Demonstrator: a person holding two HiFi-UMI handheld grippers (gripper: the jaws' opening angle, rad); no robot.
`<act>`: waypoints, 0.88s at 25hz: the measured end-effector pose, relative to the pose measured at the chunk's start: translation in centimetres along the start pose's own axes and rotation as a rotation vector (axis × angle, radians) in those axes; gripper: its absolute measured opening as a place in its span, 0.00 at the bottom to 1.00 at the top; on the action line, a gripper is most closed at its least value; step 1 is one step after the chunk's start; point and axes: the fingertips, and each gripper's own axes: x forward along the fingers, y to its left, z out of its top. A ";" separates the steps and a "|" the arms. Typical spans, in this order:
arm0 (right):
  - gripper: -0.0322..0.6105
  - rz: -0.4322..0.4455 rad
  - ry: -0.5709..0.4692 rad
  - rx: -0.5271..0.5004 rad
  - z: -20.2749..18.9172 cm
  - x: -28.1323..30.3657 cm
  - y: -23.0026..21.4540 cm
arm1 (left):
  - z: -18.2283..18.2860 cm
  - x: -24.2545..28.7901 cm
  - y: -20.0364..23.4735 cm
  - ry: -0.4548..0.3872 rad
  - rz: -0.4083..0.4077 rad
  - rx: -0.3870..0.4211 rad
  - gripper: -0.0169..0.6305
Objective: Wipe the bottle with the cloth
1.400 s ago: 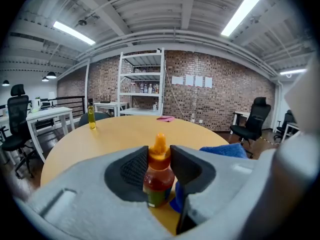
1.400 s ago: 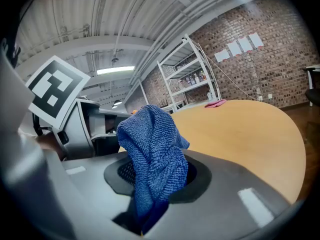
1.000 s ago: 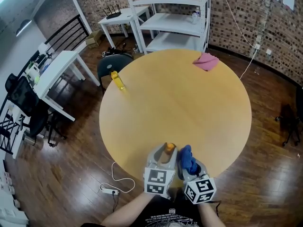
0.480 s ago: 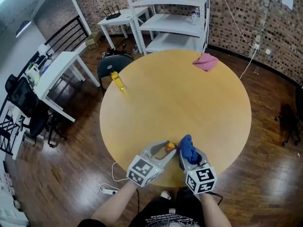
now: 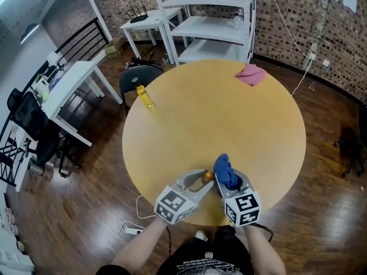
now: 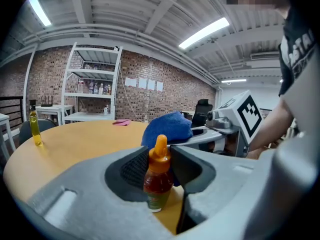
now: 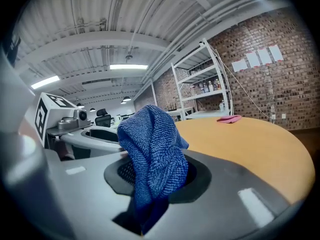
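Bottle (image 6: 157, 184) stands at the near edge of the table (image 5: 229, 113), pinched by the left gripper (image 6: 157, 154), so the right gripper (image 7: 150, 171), squeezing the blue cloth (image 7: 152, 149), should rub it softly and not tip it.

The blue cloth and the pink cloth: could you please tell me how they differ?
The blue cloth is bunched upright, clamped in the right hand-held gripper; the pink cloth lies loose, untouched. The blue cloth is at the near edge of the table, the pink cloth at the far edge. Both are crumpled cloths.
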 end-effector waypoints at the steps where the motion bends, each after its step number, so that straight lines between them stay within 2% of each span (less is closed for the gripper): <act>1: 0.22 0.003 0.002 -0.005 0.0 0.0 0.1 | 0.0 0.0 0.0 0.001 -0.006 -0.002 0.24; 22: 0.22 -0.018 -0.052 0.063 -2.0 -2.9 2.5 | 0.1 0.0 0.2 0.002 -0.013 -0.005 0.24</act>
